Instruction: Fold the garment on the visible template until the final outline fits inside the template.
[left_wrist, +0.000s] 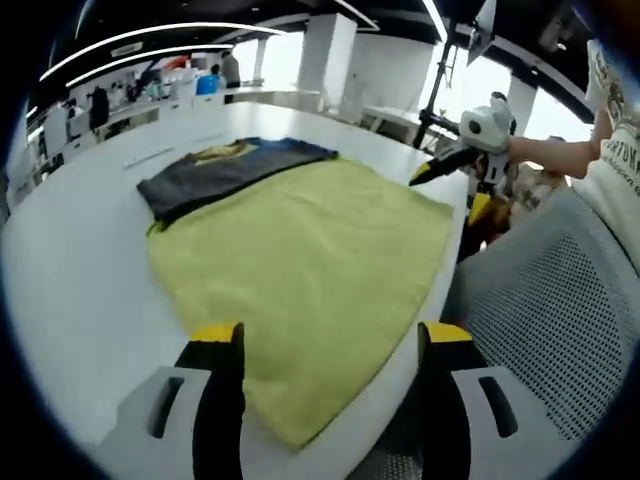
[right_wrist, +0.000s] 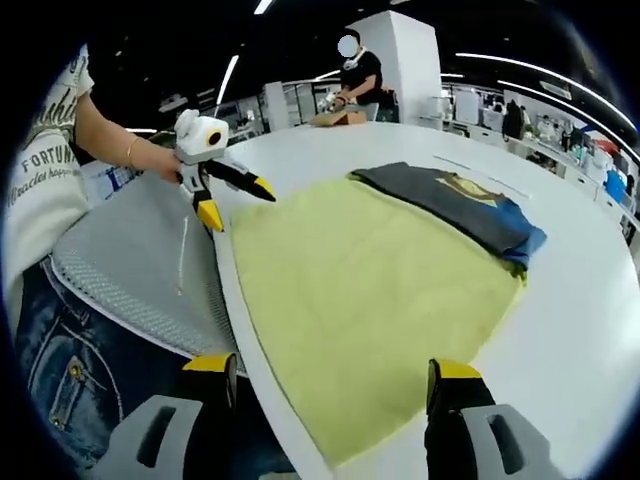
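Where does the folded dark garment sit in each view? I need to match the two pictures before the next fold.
Left gripper view: the dark garment lies upper left of centre, along the far edge of the yellow template cloth.
Right gripper view: the dark garment lies upper right of centre, on the cloth's far right edge.
Shared landmark: the yellow template cloth on the white table.

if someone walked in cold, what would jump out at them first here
The big yellow-green cloth spread across the white table catches the eye first, with a folded dark garment lying along its far edge. Next are the two yellow-tipped grippers, the left gripper and the right gripper, both open and held near the table's edge.
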